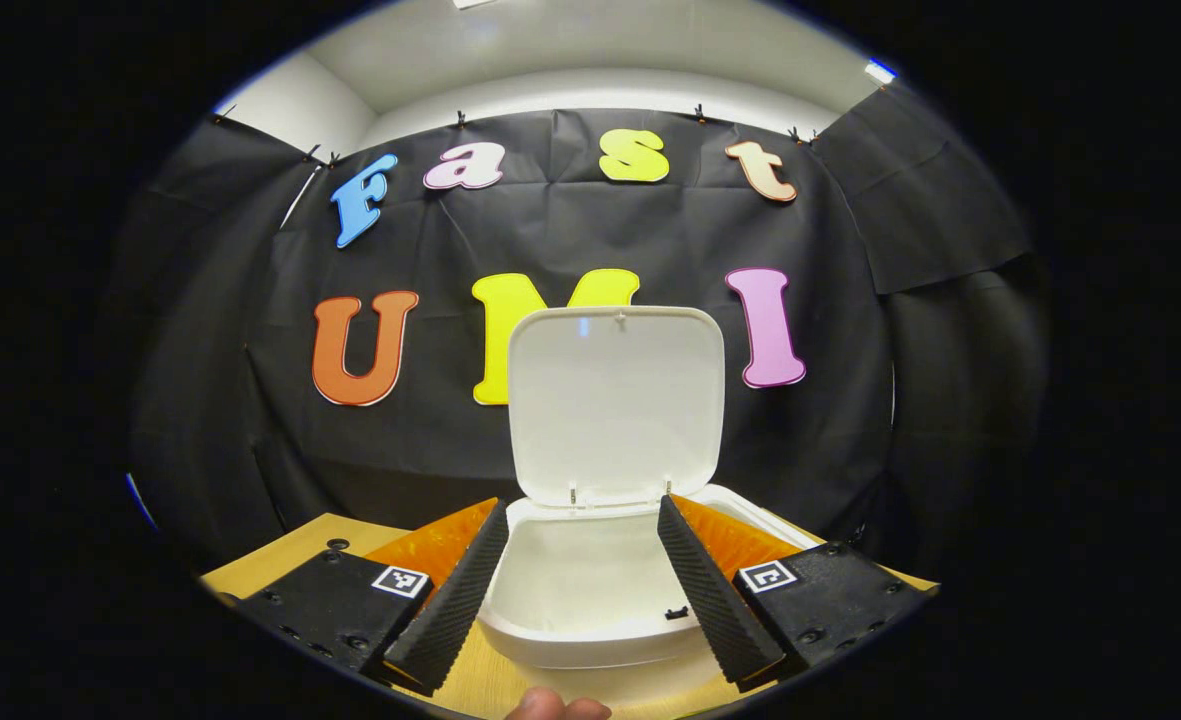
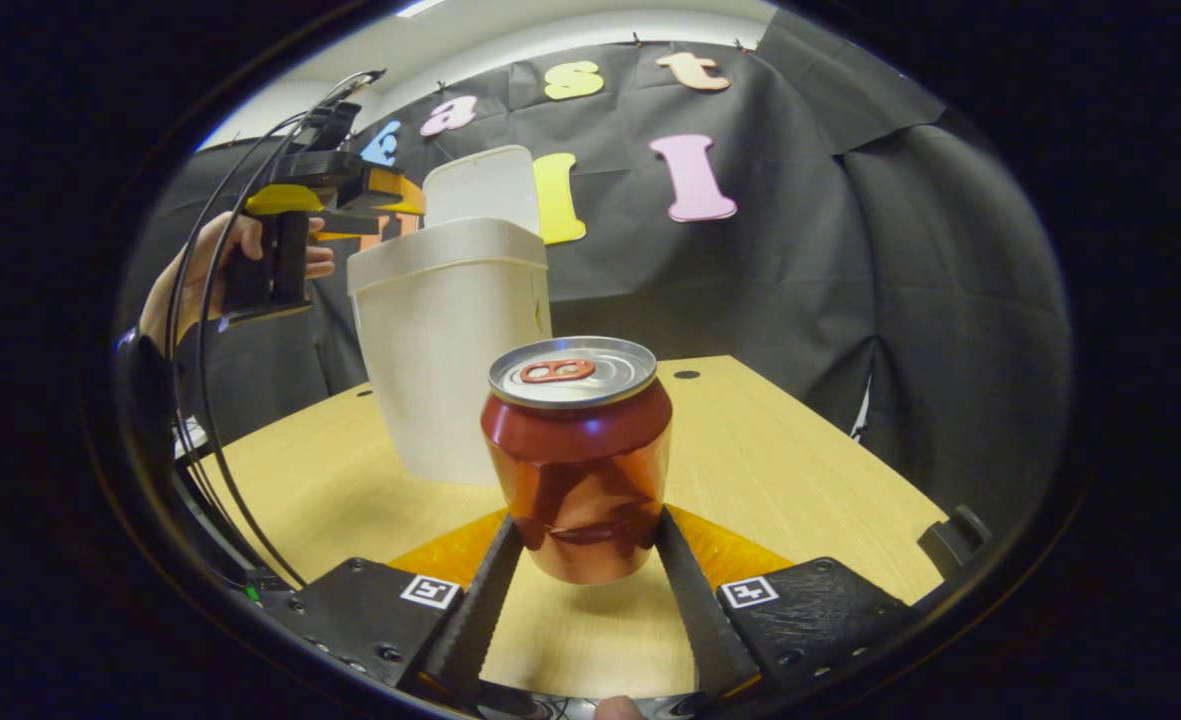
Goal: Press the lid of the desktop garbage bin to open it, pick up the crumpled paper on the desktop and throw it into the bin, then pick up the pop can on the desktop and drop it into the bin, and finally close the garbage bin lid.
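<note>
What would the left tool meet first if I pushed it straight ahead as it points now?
Probably the raised lid of the garbage bin: the left tool, open, hovers above the bin's mouth, aimed at the lid. Depth is unclear.

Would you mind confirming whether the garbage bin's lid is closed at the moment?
No, the lid stands upright behind the open garbage bin, whose bare inside is visible in the left gripper view.

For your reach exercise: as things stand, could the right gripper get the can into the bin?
Probably yes. The right gripper is shut on the can, the lid stands open, and the bin is just behind, though the left gripper hovers by the opening.
</note>
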Demonstrator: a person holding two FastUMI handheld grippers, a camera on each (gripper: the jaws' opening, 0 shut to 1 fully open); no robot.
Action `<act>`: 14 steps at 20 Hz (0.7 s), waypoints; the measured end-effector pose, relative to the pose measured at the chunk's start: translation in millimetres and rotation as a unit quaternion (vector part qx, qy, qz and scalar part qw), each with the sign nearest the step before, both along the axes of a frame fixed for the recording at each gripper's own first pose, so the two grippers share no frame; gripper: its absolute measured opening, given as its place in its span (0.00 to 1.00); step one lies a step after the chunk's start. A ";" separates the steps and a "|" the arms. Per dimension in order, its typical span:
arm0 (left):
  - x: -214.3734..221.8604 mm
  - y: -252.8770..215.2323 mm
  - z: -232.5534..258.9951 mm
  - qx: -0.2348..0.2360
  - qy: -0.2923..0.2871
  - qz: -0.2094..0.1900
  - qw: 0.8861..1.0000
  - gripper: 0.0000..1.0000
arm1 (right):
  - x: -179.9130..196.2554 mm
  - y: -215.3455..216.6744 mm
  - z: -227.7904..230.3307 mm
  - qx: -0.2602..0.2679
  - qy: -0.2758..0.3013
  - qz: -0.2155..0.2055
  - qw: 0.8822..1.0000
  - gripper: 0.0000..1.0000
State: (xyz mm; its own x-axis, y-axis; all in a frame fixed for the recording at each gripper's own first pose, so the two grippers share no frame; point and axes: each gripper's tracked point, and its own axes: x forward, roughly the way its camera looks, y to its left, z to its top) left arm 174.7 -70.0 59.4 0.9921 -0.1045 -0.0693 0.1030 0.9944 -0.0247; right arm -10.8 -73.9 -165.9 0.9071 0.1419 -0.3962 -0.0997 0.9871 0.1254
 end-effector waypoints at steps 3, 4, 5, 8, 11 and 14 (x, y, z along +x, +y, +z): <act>-6.3 4.2 2.7 -0.003 -0.005 0.000 1.000 0.96 | 0.1 1.1 3.0 -0.003 -0.002 0.000 1.000 0.80; -8.6 5.1 4.0 -0.004 -0.006 0.000 1.000 0.96 | 0.0 2.5 3.8 -0.004 -0.003 0.001 1.000 0.80; -11.8 6.7 5.9 -0.004 -0.008 0.000 1.000 0.96 | 0.7 3.8 6.2 -0.006 -0.005 0.003 1.000 0.80; -24.2 14.3 6.2 -0.016 -0.017 0.001 1.000 0.96 | 4.2 5.5 18.6 -0.020 -0.017 0.010 1.000 0.80; -40.5 22.1 -3.8 -0.027 -0.012 0.001 1.000 0.96 | 10.5 7.0 40.1 -0.038 -0.035 0.022 0.998 0.79; -58.7 39.1 -10.6 -0.026 -0.012 0.012 1.000 0.97 | 17.2 14.7 62.7 -0.027 -0.044 0.039 0.998 0.80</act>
State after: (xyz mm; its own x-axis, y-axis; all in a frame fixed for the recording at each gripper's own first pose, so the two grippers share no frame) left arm 116.0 -30.9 48.9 0.9957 -0.0825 -0.0412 0.0794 0.9941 -0.0735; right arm 6.4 -59.1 -103.1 0.9260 0.1936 -0.3242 -0.1845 0.9811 0.0590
